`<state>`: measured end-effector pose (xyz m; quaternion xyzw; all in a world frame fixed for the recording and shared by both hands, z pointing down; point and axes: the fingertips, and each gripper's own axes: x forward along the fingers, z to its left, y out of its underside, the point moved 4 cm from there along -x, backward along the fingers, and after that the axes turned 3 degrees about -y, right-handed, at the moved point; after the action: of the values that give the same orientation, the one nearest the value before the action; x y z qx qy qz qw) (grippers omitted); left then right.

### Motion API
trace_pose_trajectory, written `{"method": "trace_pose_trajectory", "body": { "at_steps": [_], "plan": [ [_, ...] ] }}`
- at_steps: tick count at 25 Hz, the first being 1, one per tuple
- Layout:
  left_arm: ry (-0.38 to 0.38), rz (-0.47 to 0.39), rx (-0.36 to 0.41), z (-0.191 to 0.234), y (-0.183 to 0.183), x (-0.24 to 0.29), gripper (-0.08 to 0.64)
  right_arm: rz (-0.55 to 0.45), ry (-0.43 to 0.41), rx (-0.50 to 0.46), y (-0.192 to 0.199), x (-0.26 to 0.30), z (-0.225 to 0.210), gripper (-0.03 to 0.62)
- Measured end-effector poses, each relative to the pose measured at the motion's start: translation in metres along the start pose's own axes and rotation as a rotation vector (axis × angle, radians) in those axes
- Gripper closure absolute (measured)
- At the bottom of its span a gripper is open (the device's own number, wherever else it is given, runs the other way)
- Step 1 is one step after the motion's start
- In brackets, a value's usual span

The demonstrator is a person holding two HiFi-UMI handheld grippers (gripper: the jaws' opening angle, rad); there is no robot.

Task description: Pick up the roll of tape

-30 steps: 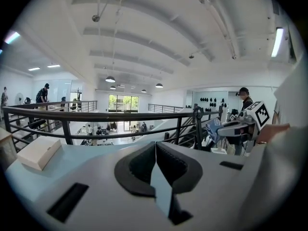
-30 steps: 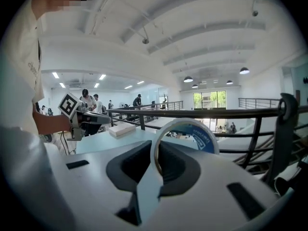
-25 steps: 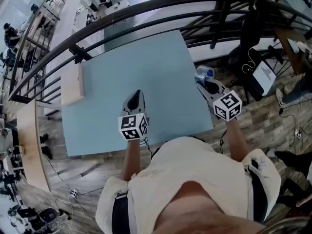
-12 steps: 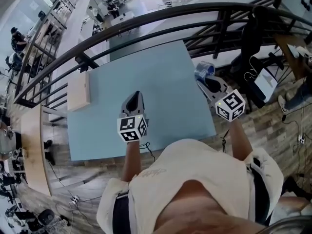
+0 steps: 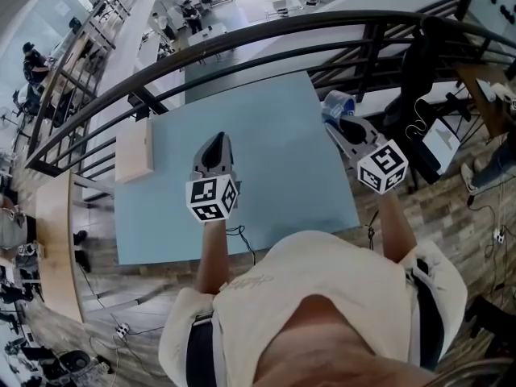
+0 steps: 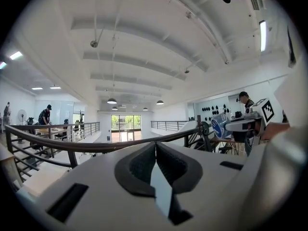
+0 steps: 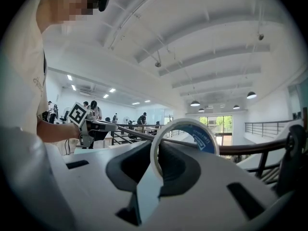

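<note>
White plastic right gripper (image 5: 337,124) is clamping a white roll of tape (image 5: 339,103) with a blue inner label, upright between its jaws, in the air just past the right edge of the light blue tabletop (image 5: 274,135), near the far corner. White left gripper (image 5: 216,148) is hovering above the tabletop's middle, jaws together, nothing between them.

Pale blue flat table (image 5: 266,135): matt, smooth top, no shine. White roll of tape (image 7: 185,137) w/ blue printed face: glossy film, smooth edge. Left tool (image 6: 155,150) & right tool (image 7: 156,153): light grey plastic shells, matt & smooth; dark pads (image 6: 137,165) look rubbery, finely ribbed. Black curved railing (image 6: 99,146): metal, smooth, semi-gloss paint. Pale rectangular board (image 5: 135,150): bare wood, matt. Floor (image 5: 451,208): wood-look planks, slight sheen.
</note>
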<state>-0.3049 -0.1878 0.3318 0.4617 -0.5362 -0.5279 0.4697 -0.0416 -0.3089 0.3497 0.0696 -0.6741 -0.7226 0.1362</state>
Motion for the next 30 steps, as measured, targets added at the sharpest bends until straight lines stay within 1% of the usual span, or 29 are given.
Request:
{"method": "trace_pose_trajectory", "body": {
  "at_steps": [3,8,13,18,23,30],
  "plan": [
    [-0.003,-0.016,0.011,0.002,-0.005,0.002,0.538,-0.009,-0.001,-0.018,-0.004,0.001,-0.001,0.540],
    [-0.001,-0.027,0.003,0.003,-0.005,-0.001,0.538,-0.026,0.007,-0.039,-0.010,0.001,0.003,0.540],
    [-0.003,-0.004,-0.030,0.001,0.005,-0.006,0.538,-0.041,0.008,-0.032,-0.013,0.000,0.006,0.540],
    [-0.015,0.010,-0.037,0.005,0.010,-0.009,0.538,-0.044,0.003,-0.035,-0.012,-0.004,0.007,0.540],
    [0.014,0.015,-0.072,0.001,0.011,-0.009,0.538,-0.055,0.008,-0.022,-0.007,-0.005,0.008,0.540],
    [-0.003,0.022,0.051,-0.008,0.009,-0.012,0.538,-0.059,0.011,-0.027,-0.009,-0.007,0.008,0.540]
  ]
}}
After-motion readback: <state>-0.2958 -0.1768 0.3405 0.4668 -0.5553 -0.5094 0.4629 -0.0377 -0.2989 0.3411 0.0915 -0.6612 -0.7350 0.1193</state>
